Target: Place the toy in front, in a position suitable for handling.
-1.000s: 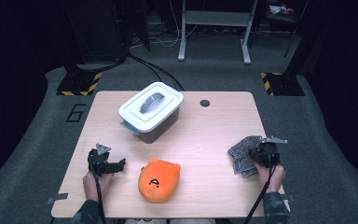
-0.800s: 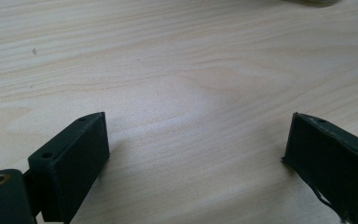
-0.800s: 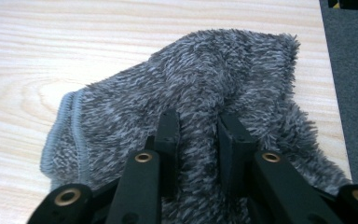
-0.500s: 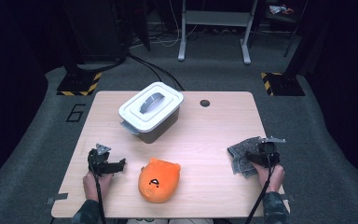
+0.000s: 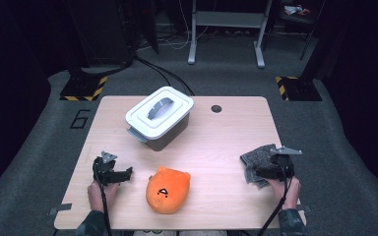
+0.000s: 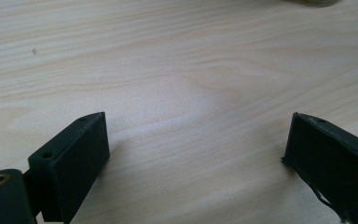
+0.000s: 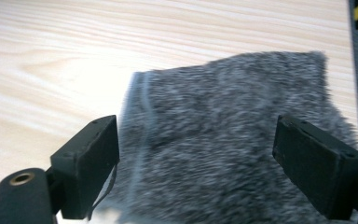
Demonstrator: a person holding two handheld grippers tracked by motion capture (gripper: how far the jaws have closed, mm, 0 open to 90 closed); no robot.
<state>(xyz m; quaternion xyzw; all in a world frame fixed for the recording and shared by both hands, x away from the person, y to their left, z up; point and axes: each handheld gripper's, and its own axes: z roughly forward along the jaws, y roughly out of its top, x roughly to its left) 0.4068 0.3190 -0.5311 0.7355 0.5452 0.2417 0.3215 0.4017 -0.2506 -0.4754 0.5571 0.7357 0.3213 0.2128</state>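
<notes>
A grey fuzzy cloth [image 5: 252, 161] lies near the table's right edge. My right gripper [image 5: 273, 170] sits at its near side. In the right gripper view the cloth [image 7: 228, 140] spreads under and ahead of the right gripper [image 7: 196, 149]; its jaws have just been opening and stand wide apart, with neither pad pressing on the cloth. An orange plush toy [image 5: 168, 189] rests at the front middle. My left gripper [image 5: 119, 173] stays left of the toy. It is open over bare wood in the left gripper view [image 6: 196, 140], holding nothing.
A grey box with a white handled lid [image 5: 160, 117] stands at the back left of the wooden table [image 5: 216, 142]. A dark round hole [image 5: 216, 108] sits near the table's far edge. Dark carpet surrounds the table.
The right gripper's jaws have opened off the grey cloth, and the hand has shifted slightly. The left gripper, toy and box have not moved.
</notes>
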